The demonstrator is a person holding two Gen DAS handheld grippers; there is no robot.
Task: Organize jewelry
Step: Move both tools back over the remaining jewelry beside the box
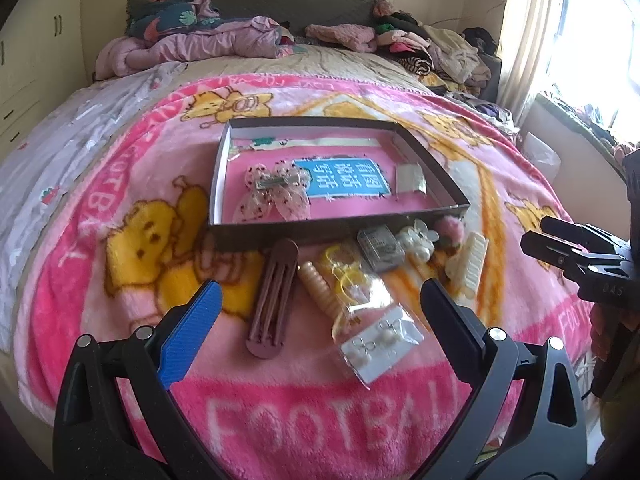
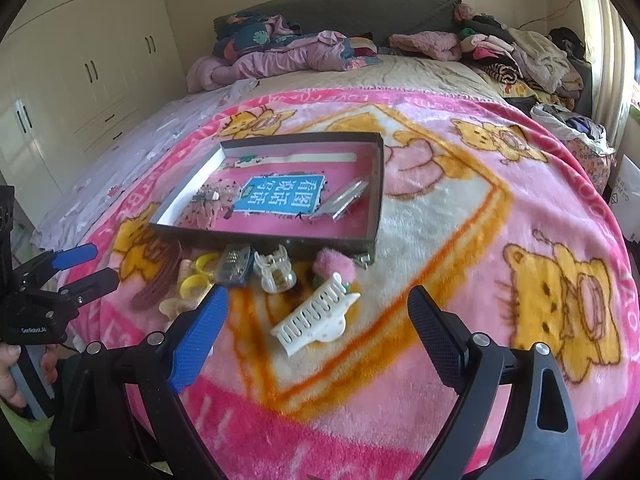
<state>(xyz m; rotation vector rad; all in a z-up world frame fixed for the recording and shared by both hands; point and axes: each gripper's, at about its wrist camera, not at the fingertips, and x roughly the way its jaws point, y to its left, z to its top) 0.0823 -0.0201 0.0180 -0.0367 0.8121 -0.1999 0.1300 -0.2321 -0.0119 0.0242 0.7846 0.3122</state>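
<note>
Jewelry and hair pieces are mostly waiting loose on the blanket (image 1: 100, 320), and we're hovering both grippers empty, jaws apart, left gripper (image 1: 320, 312) and right gripper (image 2: 318, 320). Nearest, we're looking over the earring card bag (image 1: 380, 344), brown clip (image 1: 274, 296) and white comb clip (image 2: 314, 318). Farther off, the tray (image 1: 256, 234) is holding only a bow clip (image 1: 274, 192) and a silver piece (image 1: 410, 178). We're judging most sorting is left.
</note>
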